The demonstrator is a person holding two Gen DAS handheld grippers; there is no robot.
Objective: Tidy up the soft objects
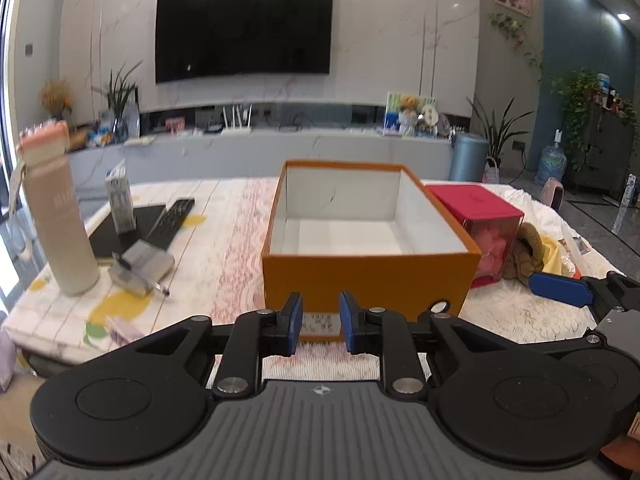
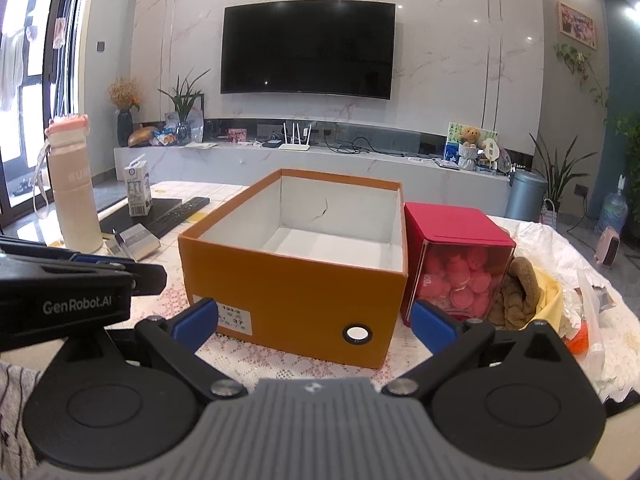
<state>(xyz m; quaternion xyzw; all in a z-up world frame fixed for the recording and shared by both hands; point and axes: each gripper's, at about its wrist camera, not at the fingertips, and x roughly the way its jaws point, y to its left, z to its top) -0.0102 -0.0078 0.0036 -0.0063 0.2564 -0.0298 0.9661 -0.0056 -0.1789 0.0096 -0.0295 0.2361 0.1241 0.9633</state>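
The soft things to be sorted, a brown knitted piece [image 2: 520, 292] lying on a yellow cloth [image 2: 550, 300], sit bunched near the right edge of the table [image 1: 232, 240], touching the clear front of a red box [image 2: 456, 264] full of pink round pieces. Just left of that stands the orange box [image 2: 292, 288], open-topped and bare inside, most likely where the soft things belong; none has gone in yet, so the work looks barely begun. The right gripper [image 2: 316, 320] hangs near the table's front edge with its blue fingers spread wide and nothing between them, the orange box's near wall straight ahead. The left gripper [image 1: 320, 322] hangs beside it before the same wall, its fingers drawn close together but with a clear gap, gripping nothing. Farther off toward the left edge are a tall beige bottle [image 1: 60, 216], a milk carton [image 1: 120, 204], a remote [image 1: 172, 220] and a small grey book with a pen [image 1: 140, 266]. The risks, as I judge them: the knit is wedged against the red box and draped on the cloth, so a pinch could catch both fabrics or drag the red box toward the edge; a crinkled plastic bag [image 2: 588, 304] just beyond might snag too; and a limp knit carried low could hook the orange box's rim and shove it.
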